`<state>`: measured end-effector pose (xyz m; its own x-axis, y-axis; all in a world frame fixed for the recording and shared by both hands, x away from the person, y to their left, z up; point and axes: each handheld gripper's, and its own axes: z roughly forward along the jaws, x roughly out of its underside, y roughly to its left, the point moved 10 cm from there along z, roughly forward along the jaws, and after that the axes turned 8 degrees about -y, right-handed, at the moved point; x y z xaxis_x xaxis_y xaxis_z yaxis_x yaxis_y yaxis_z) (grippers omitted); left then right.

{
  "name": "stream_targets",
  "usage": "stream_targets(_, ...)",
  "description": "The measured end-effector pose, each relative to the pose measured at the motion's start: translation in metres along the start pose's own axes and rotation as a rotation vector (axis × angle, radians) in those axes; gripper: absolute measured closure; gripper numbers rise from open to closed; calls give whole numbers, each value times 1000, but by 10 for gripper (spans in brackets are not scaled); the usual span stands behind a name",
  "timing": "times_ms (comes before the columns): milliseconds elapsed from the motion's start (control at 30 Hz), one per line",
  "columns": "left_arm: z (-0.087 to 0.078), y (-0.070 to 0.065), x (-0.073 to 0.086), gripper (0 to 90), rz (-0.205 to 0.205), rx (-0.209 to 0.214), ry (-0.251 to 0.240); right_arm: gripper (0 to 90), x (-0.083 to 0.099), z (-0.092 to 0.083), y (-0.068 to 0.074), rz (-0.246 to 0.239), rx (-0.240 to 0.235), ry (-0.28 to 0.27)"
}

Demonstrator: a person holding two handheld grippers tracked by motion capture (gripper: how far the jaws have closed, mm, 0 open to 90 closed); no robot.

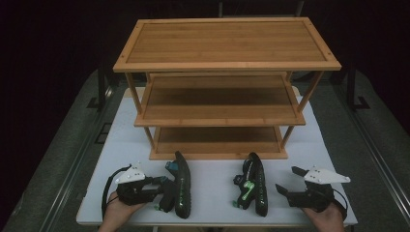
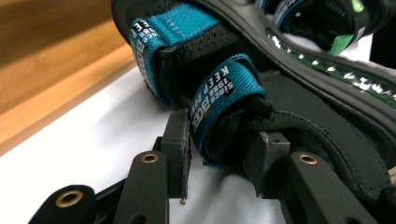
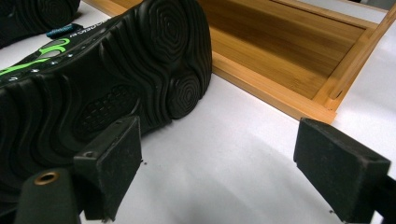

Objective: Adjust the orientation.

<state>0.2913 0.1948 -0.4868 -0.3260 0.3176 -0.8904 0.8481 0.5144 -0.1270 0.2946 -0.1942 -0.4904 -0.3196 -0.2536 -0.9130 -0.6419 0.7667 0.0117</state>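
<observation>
Two black sandals lie on their sides on the white table (image 1: 212, 193). My left gripper (image 1: 163, 193) is at the left sandal (image 1: 182, 186); in the left gripper view, my left gripper (image 2: 224, 158) has its jaws shut on that sandal's blue strap (image 2: 219, 93), one pad on either side. A second blue strap (image 2: 159, 42) sits farther up the shoe. The right sandal (image 1: 256, 186) has green trim. My right gripper (image 1: 288, 180) stands open just right of it. In the right gripper view, my right gripper (image 3: 219, 163) faces the ribbed sole (image 3: 116, 70), with only bare table between its pads.
A three-tier bamboo shelf (image 1: 217, 155) stands behind the sandals, its lowest tray edge (image 3: 280, 98) close to the right sandal's toe. The table's front edge runs just below both hands. The right sandal (image 2: 327, 23) lies beyond the held one.
</observation>
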Motion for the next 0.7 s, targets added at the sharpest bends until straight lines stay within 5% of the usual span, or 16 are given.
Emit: stream_targets(700,19,-11,-24,647,29,34,-57,147,0,0,1,-3,-2,0)
